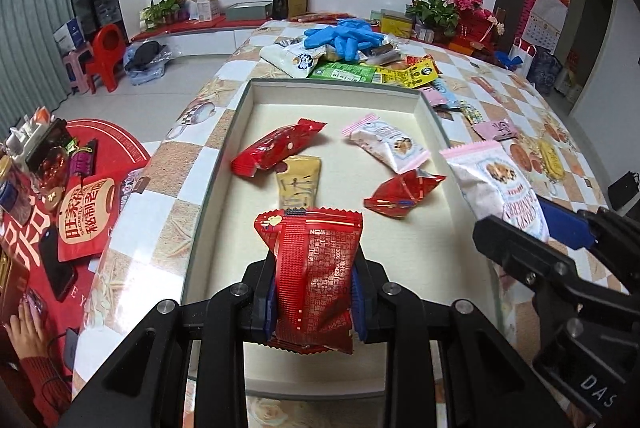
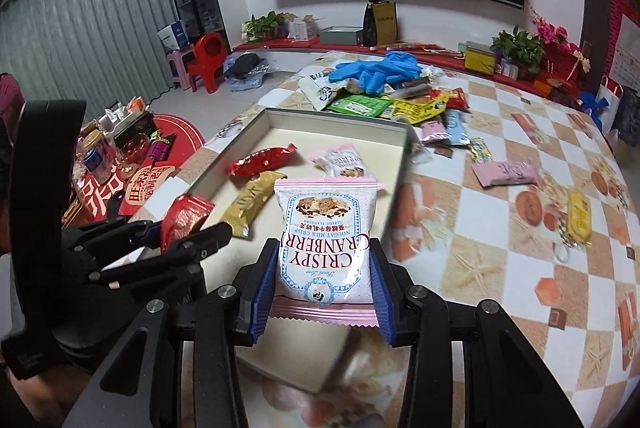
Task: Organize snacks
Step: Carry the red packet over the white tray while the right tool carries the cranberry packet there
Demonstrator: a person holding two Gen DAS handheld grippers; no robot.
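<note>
Left gripper, its jaws pinching a red foil snack packet printed with small gold text by its long edges, holds the packet upright above the near end of a shallow rectangular cardboard tray with a cream floor and grey-green rim. Right gripper, its jaws pinching a pink-and-white cranberry nougat crisp packet by its sides, holds that packet above the tray's near right corner; the same packet appears at the right of the left wrist view, over the tray's right wall. Four packets lie loose on the tray floor: a long red wrapper with a pale spot pattern at far left, a gold packet just beside and partly under it, a second pink-and-white nougat packet at far right, and a crumpled red foil wrapper nearer the right wall, apart from the others. The tray sits on a round worktop covered in an orange-and-white chequered cloth. Beyond the tray's far wall lies a heap of unsorted snack packets, green, yellow and white, topped by blue disposable gloves. A flat pink packet and a yellow packet lie separately on the cloth to the tray's right.
</note>
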